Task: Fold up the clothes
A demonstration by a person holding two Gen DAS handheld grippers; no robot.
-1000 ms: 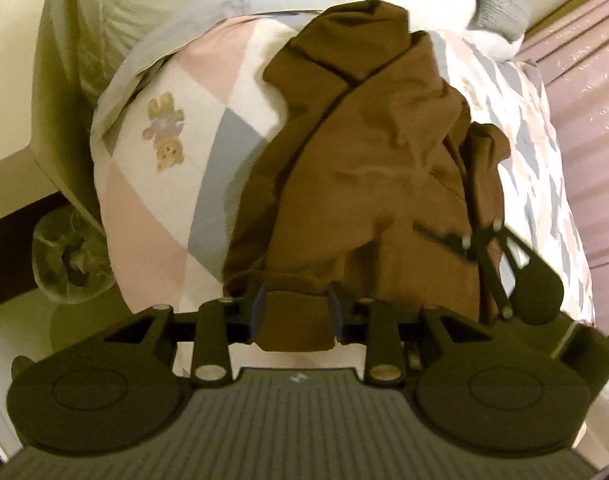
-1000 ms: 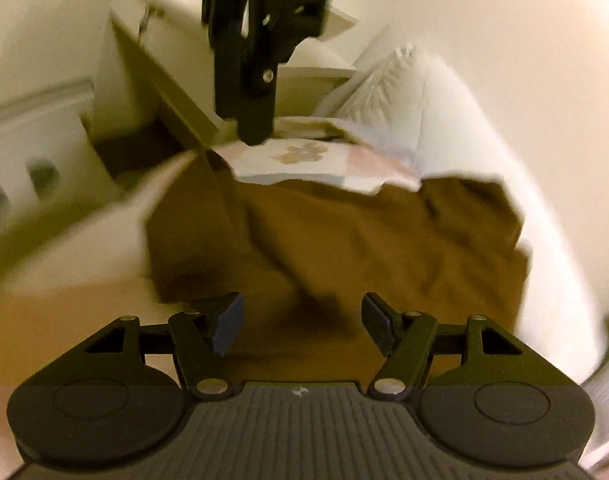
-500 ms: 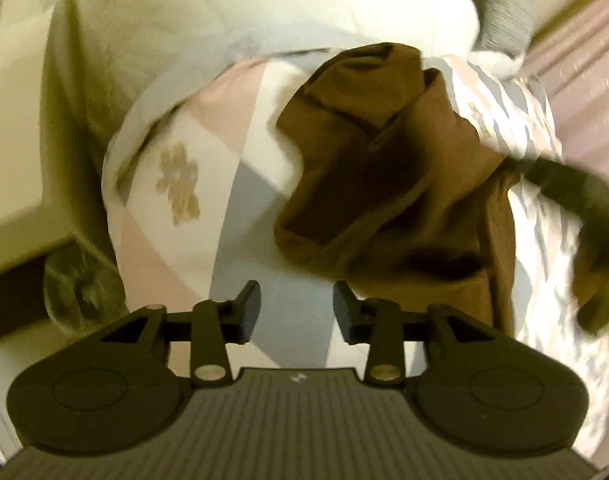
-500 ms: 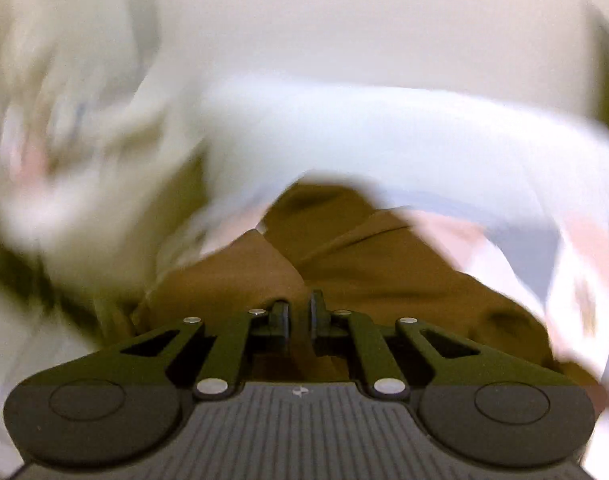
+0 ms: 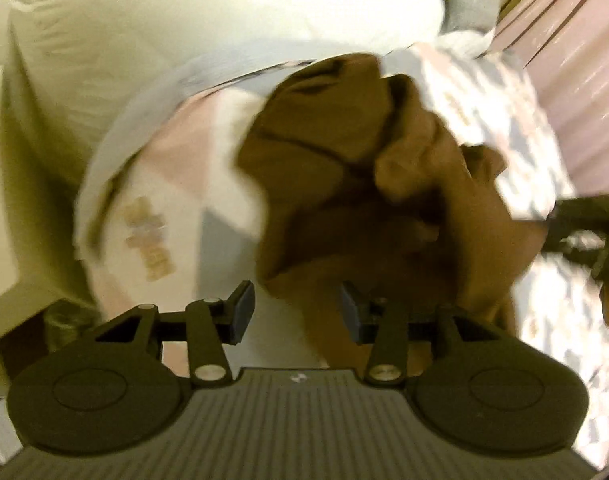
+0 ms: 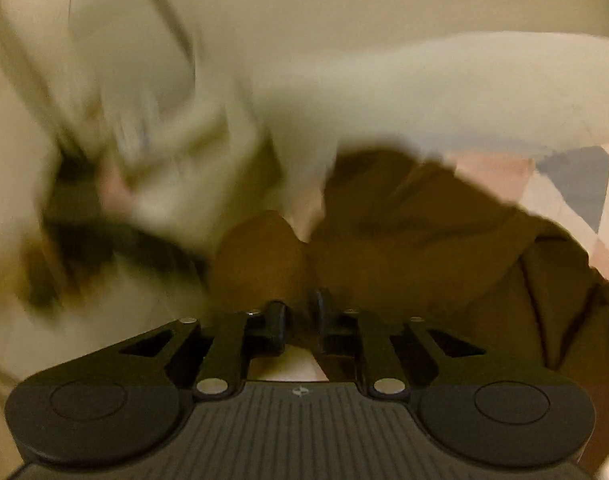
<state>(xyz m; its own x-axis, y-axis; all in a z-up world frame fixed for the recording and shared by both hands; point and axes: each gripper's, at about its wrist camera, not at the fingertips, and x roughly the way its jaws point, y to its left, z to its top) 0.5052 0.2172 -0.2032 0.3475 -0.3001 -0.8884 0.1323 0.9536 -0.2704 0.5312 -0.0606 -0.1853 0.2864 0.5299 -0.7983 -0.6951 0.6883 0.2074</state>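
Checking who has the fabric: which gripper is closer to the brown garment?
Right. The right gripper is pinched on a fold of the brown garment; the left gripper is open at its near edge, gripping nothing.

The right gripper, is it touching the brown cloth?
Touching. In the right wrist view the right gripper is pinched on a bunch of the brown cloth garment, fabric squeezed between its nearly shut jaws.
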